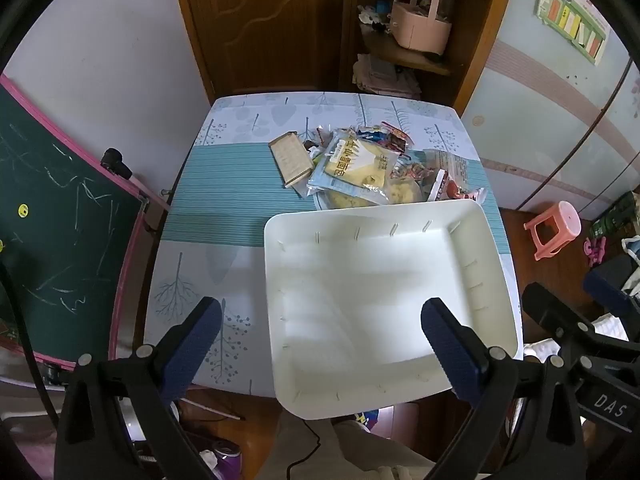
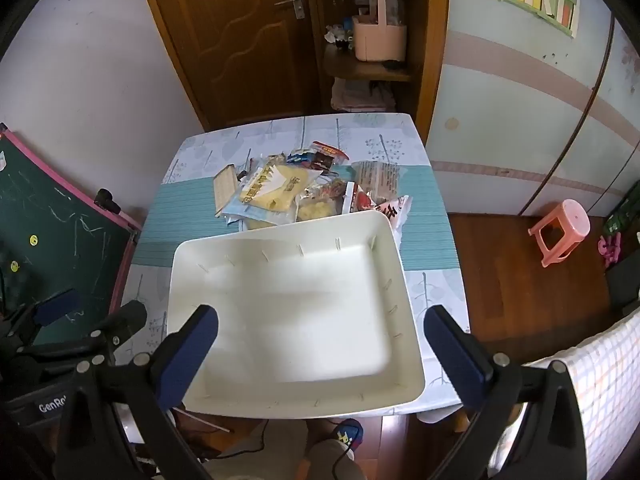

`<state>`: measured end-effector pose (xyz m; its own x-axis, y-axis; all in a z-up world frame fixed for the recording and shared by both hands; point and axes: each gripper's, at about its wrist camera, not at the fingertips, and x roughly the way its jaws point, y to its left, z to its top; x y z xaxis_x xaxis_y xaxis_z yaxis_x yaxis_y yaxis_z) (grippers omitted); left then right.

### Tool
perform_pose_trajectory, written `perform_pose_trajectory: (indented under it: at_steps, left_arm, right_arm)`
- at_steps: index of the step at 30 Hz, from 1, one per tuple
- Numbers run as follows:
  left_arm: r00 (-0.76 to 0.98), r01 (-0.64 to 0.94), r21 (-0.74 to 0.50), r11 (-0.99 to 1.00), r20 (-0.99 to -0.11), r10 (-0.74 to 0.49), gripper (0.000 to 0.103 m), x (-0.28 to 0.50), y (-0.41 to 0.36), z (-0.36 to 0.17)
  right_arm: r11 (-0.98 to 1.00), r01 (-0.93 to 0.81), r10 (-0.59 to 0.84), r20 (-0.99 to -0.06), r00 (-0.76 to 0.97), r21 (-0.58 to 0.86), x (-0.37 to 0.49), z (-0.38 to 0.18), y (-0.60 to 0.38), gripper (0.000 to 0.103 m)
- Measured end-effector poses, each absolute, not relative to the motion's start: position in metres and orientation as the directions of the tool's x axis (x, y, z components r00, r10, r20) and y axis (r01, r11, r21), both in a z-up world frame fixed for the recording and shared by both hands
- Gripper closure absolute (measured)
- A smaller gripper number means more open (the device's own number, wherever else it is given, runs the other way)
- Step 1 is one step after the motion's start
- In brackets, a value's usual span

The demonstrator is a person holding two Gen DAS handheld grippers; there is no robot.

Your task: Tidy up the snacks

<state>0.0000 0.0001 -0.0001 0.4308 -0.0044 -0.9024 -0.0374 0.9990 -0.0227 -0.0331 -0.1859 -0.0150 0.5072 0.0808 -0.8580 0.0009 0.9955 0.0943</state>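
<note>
A heap of snack packets [image 1: 372,164] [image 2: 304,188] lies on the far half of the small table, with a yellow-and-white bag [image 1: 356,162] [image 2: 276,190] on top and a flat brown wafer pack [image 1: 290,158] [image 2: 224,190] at its left. In front of the heap stands an empty white bin [image 1: 280,320] [image 2: 404,300], its near rim overhanging the table edge. My left gripper [image 1: 320,344] hangs open above the bin's near left part. My right gripper [image 2: 320,354] is open above the bin's near side. Neither holds anything.
The table [image 1: 212,208] [image 2: 428,232] wears a blue leaf-patterned cloth. A green chalkboard [image 1: 52,216] [image 2: 52,240] leans at its left. A pink stool [image 1: 554,228] [image 2: 560,232] stands on the wood floor at right, a wardrobe [image 2: 520,120] and shelf with a pink basket [image 1: 420,28] behind.
</note>
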Motion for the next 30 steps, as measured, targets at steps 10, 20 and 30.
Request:
perform_pose_trajectory:
  at_steps: [10,20,30]
  left_arm:
    - [0.432,-0.037,-0.024,0.999,-0.902,-0.006,0.004,0.0,0.0001,0.0]
    - [0.434,-0.038,-0.024,0.999,-0.901,-0.006,0.004,0.0,0.0001,0.0]
    - [0.436,-0.038,-0.025,0.999,-0.9,-0.006,0.004,0.0002,0.0002,0.0001]
  right_arm:
    - [0.994,0.002,0.09,-0.862,0.5,0.105,-0.0315,-0.0156,-0.1874,0.0]
    - [0.994,0.001,0.092,-0.861,0.501,0.107,-0.031,-0.0158,-0.1887,0.0]
    - [0.994,-0.003,0.099,-0.86,0.501,0.113,-0.032,-0.0159,-0.1916,0.0]
